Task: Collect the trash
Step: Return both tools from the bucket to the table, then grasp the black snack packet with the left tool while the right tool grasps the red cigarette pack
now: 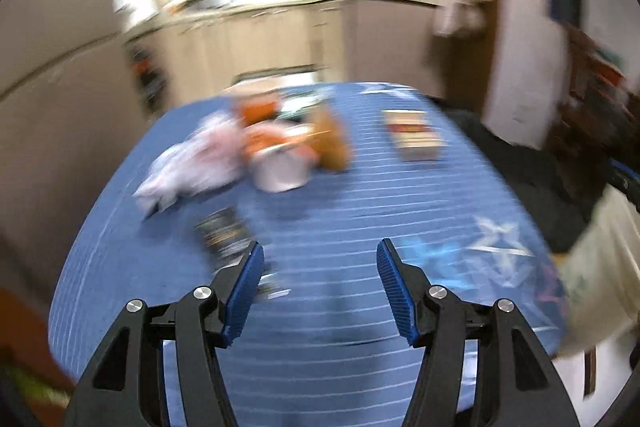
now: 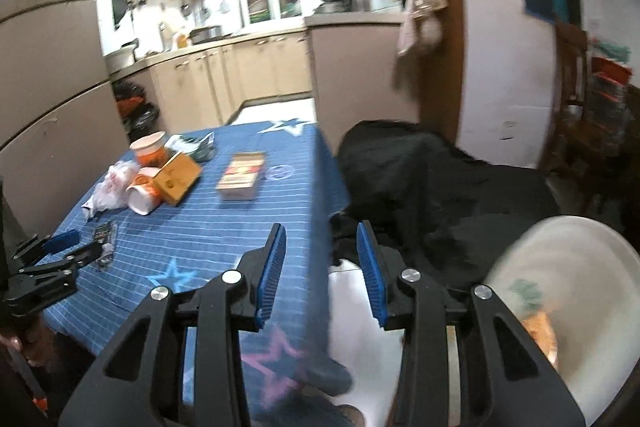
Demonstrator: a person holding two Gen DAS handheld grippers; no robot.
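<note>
Several pieces of trash — a crumpled plastic bag (image 2: pixel 113 186), two tipped paper cups (image 2: pixel 145 194), a dark wrapper (image 2: pixel 105 235) — lie on the blue tablecloth (image 2: pixel 224 227). The approach looks under way; next comes reaching one piece. Left gripper (image 1: pixel 320 259) stands half-open, empty, near the wrapper; right gripper (image 2: pixel 321 241) is narrower, empty, past the table edge.

We see the left tool (image 1: pixel 320 255) here: black angular arms with triangular cut-outs, round silver screws at the pivots, and ribbed blue pads (image 1: pixel 248 291) on the fingers. The right tool (image 2: pixel 322 239) shows the same black frame, silver screws and blue ribbed pads (image 2: pixel 370 267).
</note>
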